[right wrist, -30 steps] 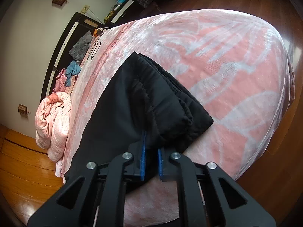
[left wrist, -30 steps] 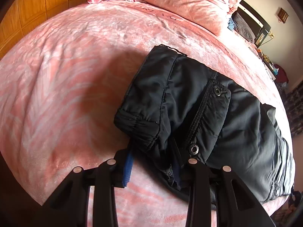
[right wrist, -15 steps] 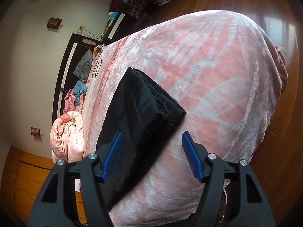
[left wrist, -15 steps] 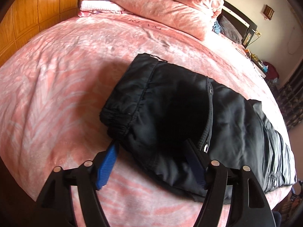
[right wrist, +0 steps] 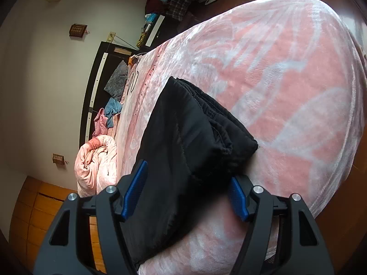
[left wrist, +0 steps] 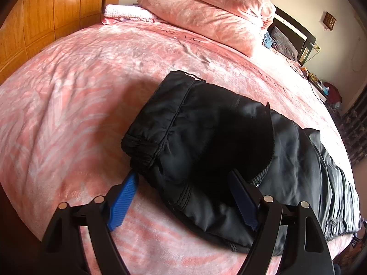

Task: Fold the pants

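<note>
On pink bed [left wrist: 80, 96]: folded black pants [left wrist: 206, 137]; left tongs [left wrist: 183, 197], right tongs [right wrist: 187, 183] just spread, gripping nothing.

Both tongs [left wrist: 183, 197] [right wrist: 187, 191] apparently just opened.

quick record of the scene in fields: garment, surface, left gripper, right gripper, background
garment: black pants, folded into a thick bundle, lying flat
surface: pink patterned blanket on a bed
left gripper: jaws just opened, apart, pants edge between the pads, not pinched
right gripper: jaws just opened, apart, straddling the pants end
background: pink pillows, wooden wardrobe
</note>
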Demonstrator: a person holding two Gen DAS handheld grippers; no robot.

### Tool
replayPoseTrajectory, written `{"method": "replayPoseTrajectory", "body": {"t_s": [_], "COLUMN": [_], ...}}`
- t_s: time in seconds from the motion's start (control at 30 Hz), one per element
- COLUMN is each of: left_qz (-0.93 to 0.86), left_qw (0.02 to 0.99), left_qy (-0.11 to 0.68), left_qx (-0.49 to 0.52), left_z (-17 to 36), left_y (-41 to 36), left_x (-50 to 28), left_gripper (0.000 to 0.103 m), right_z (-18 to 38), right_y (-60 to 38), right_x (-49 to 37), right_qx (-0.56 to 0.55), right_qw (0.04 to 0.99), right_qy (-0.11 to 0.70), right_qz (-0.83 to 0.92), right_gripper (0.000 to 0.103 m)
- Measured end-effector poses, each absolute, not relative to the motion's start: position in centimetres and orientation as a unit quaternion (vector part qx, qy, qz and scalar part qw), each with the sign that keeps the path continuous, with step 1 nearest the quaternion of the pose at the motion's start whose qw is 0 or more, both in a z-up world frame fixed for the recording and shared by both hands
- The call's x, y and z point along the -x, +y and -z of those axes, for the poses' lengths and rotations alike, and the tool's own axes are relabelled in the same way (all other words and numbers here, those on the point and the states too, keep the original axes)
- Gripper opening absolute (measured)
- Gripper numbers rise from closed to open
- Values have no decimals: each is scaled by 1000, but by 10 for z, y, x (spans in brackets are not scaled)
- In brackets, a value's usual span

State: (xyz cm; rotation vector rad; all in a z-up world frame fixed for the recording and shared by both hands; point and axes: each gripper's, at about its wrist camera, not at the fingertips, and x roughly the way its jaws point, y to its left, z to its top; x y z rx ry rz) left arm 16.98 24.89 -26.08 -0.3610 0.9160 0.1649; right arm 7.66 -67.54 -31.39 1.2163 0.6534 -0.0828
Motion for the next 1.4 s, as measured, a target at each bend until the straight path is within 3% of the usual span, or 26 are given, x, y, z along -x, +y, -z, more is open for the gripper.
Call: {"method": "replayPoseTrajectory", "body": {"t_s": [0.23, 0.43, 0.57, 1.4], "left_qz": [-86, -87, -88, -75], "left_qw": [876, 879, 882, 889], "left_qy": [442, 439, 434, 418], "left_qx": [171, 165, 162, 171], "left_z": [263, 263, 261, 256], "left_y": [243, 239, 239, 241], "left_x": [-173, -175, -174, -166], "left_gripper": [84, 84, 84, 84], "right_z": [314, 314, 304, 169], "right_y": [-671, -669, -665, -591], "right_x": [-88, -98, -100, -119], "right_qx": [-544, -534, -513, -320], "right_qw": [781, 783, 796, 890], "right_qy": [305, 317, 317, 311], "right_qz": [34, 35, 43, 92], "right_gripper": [64, 29, 19, 15]}}
